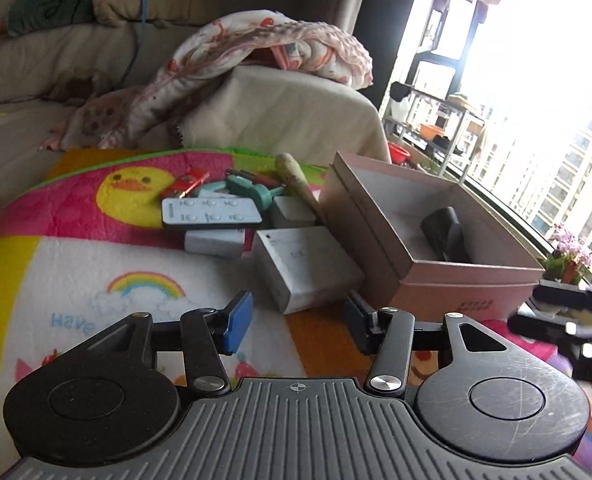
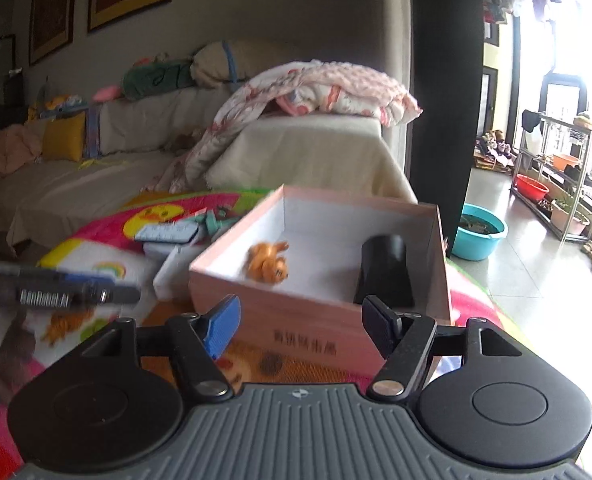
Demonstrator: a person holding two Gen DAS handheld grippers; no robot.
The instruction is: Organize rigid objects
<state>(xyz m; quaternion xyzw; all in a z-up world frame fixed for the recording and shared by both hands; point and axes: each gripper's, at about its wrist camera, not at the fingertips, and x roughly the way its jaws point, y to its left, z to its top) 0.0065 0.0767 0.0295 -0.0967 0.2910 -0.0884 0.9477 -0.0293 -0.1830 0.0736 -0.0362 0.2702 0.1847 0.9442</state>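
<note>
A pink open box (image 1: 456, 288) stands on a colourful cartoon mat (image 1: 95, 264); it also shows in the right wrist view (image 2: 255, 300). Inside lie a black object (image 2: 384, 272) and a small orange toy (image 2: 267, 262). Left of the box lies a pile: a grey box (image 1: 308, 272), a white remote (image 1: 209, 214), a small white block (image 1: 215, 242), a teal plug (image 1: 255, 192), a red item (image 1: 185, 186) and a wooden stick (image 1: 298, 180). My left gripper (image 1: 298, 326) is open and empty, just short of the grey box. My right gripper (image 2: 304, 330) is open and empty at the box's near wall.
A sofa (image 2: 95, 176) with a pink blanket (image 2: 316, 92) stands behind the mat. A teal basin (image 2: 480, 236), a red basin (image 2: 532, 188) and a metal rack (image 2: 564, 184) are on the floor to the right, by the window.
</note>
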